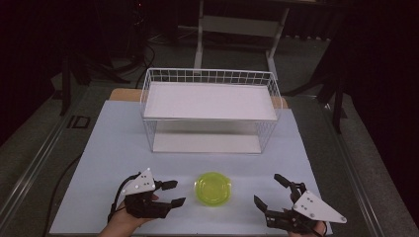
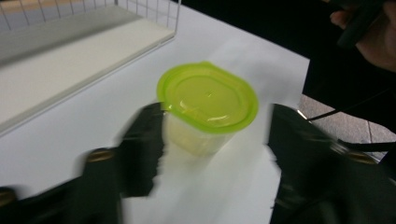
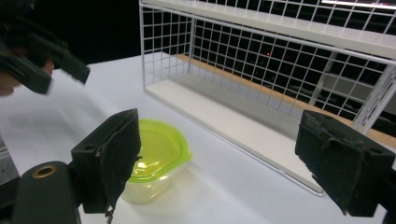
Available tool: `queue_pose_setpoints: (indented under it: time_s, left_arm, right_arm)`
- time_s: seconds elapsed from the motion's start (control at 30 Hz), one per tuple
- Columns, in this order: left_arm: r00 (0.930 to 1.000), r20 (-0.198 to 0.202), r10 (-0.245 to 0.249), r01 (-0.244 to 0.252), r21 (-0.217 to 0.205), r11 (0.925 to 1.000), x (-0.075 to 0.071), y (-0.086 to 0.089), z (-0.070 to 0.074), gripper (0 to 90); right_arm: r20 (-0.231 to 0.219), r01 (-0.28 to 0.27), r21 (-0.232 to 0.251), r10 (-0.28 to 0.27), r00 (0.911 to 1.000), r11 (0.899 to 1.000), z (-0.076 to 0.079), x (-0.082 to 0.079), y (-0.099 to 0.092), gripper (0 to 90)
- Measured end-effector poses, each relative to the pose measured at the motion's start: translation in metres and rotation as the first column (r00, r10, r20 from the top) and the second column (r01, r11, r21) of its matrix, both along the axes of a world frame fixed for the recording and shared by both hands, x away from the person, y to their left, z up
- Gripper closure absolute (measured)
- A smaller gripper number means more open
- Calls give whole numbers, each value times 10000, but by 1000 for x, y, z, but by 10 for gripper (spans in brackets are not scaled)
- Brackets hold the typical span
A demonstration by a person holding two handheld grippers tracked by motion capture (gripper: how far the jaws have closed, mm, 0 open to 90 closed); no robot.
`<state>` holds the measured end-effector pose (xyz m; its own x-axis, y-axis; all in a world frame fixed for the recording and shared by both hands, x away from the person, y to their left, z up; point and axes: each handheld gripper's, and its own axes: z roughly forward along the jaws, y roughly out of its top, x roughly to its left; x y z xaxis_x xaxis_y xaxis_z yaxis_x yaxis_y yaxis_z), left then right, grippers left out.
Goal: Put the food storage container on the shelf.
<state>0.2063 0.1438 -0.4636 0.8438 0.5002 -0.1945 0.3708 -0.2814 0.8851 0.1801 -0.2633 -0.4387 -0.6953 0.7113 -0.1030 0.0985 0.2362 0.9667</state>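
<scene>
A small clear container with a lime-green lid (image 1: 213, 188) stands on the white table top near the front, between my two grippers. My left gripper (image 1: 179, 192) hovers just left of it, jaws apart and pointing toward it. In the left gripper view the container (image 2: 208, 95) sits just beyond the blurred jaws, untouched by them. My right gripper (image 1: 267, 188) rests to the right of the container with its jaws spread wide. In the right gripper view the container (image 3: 156, 149) lies behind the left jaw, and nothing is between the pads.
A white wire rack (image 1: 210, 79) with an upper and a lower shelf stands at the back of the white table top (image 1: 118, 143). Dark floor, cables and a stand's legs lie beyond the table edges.
</scene>
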Motion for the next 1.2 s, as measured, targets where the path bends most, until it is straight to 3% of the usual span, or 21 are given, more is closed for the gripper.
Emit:
queue_pose_setpoints:
  time_s: [0.07, 0.13, 0.2, 0.27, 0.4, 0.47, 0.53, 0.57, 0.6, 0.7, 0.8, 0.83, 0.9, 0.97, 1.0, 1.13, 1.2]
  left_arm:
    - [9999, 144, -84, 88, -271, 9996, -2, 1, 5, 281]
    - [9987, -105, -500, 497, -242, 9985, 0, 0, 9, 102]
    - [9992, 200, -340, 346, -330, 9989, -1, 1, 13, 64]
    - [9995, 215, -219, 229, -496, 9985, -1, 1, 17, 9]
    - [9992, 391, -48, 69, -531, 9986, -1, -1, 26, 9]
    - [9984, 559, -81, 126, -805, 9967, -3, -2, 30, 9]
    - [9971, 762, 5, 54, -775, 9970, -3, -4, 32, 9]
    - [9918, 1276, -9, 112, -802, 9967, -5, -8, 35, 9]
    - [9902, 1395, -113, 224, -784, 9967, -5, -9, 37, 9]
    - [9911, 1262, -418, 542, -972, 9938, -2, -14, 40, 9]
    - [9933, 1002, -575, 684, -1088, 9917, 5, -17, 41, 22]
    - [9924, 1124, -502, 600, -861, 9945, 7, -19, 40, 37]
    - [9837, 1796, -72, 91, -96, 9999, 8, -22, 39, 31]
    - [9958, 918, 23, 17, -440, 9990, 15, -23, 38, 30]
    - [9985, 546, 93, -65, -501, 9987, 16, -24, 38, 30]
    - [9996, 293, 12, 13, -874, 9962, 22, -24, 40, 24]
    - [9995, 282, -138, 158, -707, 9974, 25, -25, 41, 24]
  right_arm:
    - [-79, -139, -49, 139, 9999, 9999, 0, -1, 3, 141]
    - [-44, -296, -351, 294, 9996, 9989, 1, -2, 8, 141]
    - [21, -409, -523, 410, 9992, 9978, 1, -3, 12, 141]
    - [64, -395, -753, 401, 9992, 9964, 2, -4, 16, 141]
    - [-90, -408, -549, 403, 9991, 9977, 8, -2, 20, 143]
    - [-145, -405, -707, 396, 9991, 9967, 12, 0, 22, 146]
    - [-150, -444, -715, 434, 9989, 9965, 13, 1, 23, 148]
    - [-230, -498, -650, 484, 9986, 9966, 15, 1, 24, 148]
    - [-336, -574, -768, 550, 9979, 9954, 20, 4, 27, 147]
    - [-645, -715, -587, 677, 9956, 9957, 27, 11, 30, 147]
    - [-625, -667, -574, 631, 9960, 9961, 34, 17, 35, 145]
    - [-541, -607, -687, 571, 9969, 9958, 36, 18, 37, 133]
    - [-499, -656, -765, 619, 9968, 9949, 37, 19, 39, 133]
    - [-630, -666, -1227, 592, 9963, 9902, 36, 24, 46, 128]
    - [-725, -760, -1113, 682, 9950, 9909, 35, 25, 47, 121]
    - [-950, -704, -1068, 603, 9936, 9918, 29, 32, 50, 120]
    - [-1001, -598, -1173, 481, 9938, 9913, 27, 35, 51, 119]
